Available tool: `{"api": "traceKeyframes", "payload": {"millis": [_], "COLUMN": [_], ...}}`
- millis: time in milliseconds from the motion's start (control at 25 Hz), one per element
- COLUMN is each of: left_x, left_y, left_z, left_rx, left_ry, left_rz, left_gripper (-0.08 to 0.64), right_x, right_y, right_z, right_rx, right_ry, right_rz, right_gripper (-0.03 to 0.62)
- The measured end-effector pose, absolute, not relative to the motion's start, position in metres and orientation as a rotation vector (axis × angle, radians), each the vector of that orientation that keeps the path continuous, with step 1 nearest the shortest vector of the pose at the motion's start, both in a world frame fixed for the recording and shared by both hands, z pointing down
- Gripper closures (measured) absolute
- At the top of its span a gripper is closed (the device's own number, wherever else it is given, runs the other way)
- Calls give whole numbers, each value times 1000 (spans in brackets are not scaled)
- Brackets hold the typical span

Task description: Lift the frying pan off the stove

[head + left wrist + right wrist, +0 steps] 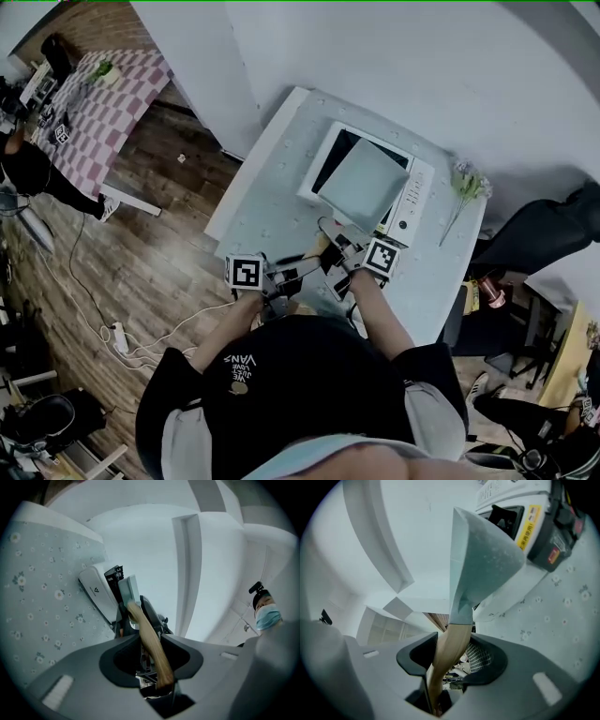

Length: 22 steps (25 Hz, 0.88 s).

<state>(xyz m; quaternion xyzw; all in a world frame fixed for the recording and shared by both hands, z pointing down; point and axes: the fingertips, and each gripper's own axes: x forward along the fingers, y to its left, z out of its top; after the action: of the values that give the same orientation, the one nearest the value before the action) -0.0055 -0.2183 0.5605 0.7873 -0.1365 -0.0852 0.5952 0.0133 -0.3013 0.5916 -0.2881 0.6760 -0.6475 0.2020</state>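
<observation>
**A:** What did the left gripper have?

**B:** Its jaws were clamped on the wooden handle, near the free end. In the left gripper view the wood ran up from the lower middle of the frame between them.

**A:** And the right gripper?

**B:** It held the same handle, closer to the pan. Its jaws stood wider there, and the thicker wood filled the gap with both pads against it, as far as that view showed.

**A:** Where was the frying pan?

**B:** Right of centre in the head view, over the dark top of the white stove. The stove sat on the flowered table. The pan looked tipped in the right gripper view, where its pale body rose through the middle of the frame. I couldn't tell whether its base was clear of the stove.

**A:** So how should the lift have gone?

**B:** My judgement: both grips were set, so the step in hand was the raise itself. All the weight sat beyond the jaws, so the pan would try to droop or roll. The two grippers should have risen together at one pace, the one nearer the pan carrying and the rear one holding the handle level. Straight up first, until the base cleared the stove's rim, then away.
</observation>
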Motion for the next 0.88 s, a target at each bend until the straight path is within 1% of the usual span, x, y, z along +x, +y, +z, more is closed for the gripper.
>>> {"api": "traceKeyframes", "payload": {"millis": [320,880], "left_x": [-44,-130], "left_y": [-180,-110], "left_z": [558,563], "left_rx": [1843,1850], "left_ry": [-238,-202], "left_rz": [-175,-145], "left_gripper": [433,433], "right_x": [-18,-102], "right_y": [-261,-190], "right_z": [586,588], "right_rx": [-887,-911], "right_ry": [1870,1844], "right_rz": [-1758,-1719], "right_gripper": [411,411]}}
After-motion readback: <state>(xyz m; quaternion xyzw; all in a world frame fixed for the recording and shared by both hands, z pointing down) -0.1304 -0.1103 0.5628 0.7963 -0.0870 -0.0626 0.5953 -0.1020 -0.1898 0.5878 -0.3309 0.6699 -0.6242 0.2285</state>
